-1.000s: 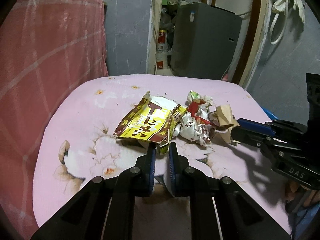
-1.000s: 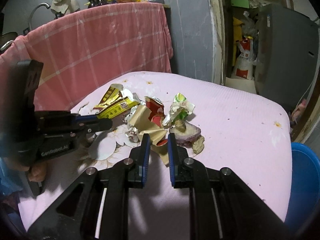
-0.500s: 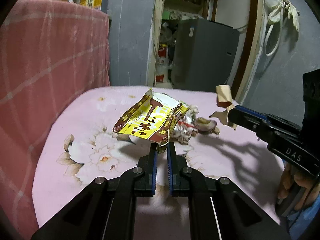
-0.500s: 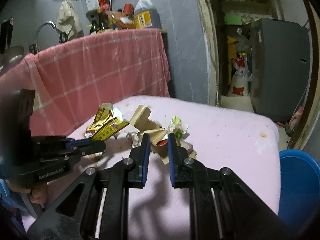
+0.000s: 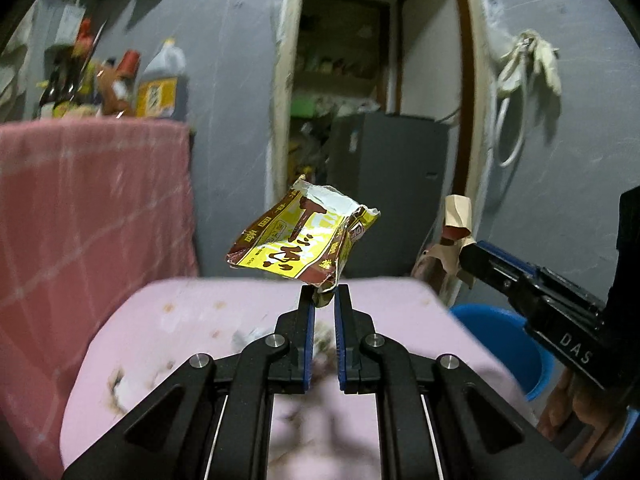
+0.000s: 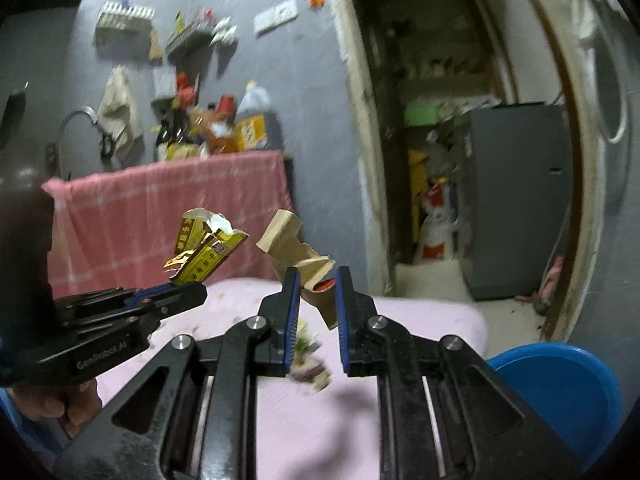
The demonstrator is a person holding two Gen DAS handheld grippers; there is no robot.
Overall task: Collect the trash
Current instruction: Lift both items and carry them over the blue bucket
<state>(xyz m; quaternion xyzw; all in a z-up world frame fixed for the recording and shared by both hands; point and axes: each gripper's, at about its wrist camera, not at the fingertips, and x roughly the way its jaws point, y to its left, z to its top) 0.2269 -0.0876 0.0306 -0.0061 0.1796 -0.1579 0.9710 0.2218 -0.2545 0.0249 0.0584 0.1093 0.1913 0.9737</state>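
Two pieces of trash hang above the pink surface (image 5: 180,320). Nearest, the left hand-held gripper (image 5: 324,300) pinches the bottom corner of a yellow-brown wrapper (image 5: 296,240): light, crinkly, floppy, so an edge pinch suffices. Beside it, the right hand-held gripper (image 6: 316,280) clamps a crumpled brown paper scrap (image 6: 296,252), equally light and easily torn. Farther right, a blue bin (image 6: 560,384) waits, likely the drop point.
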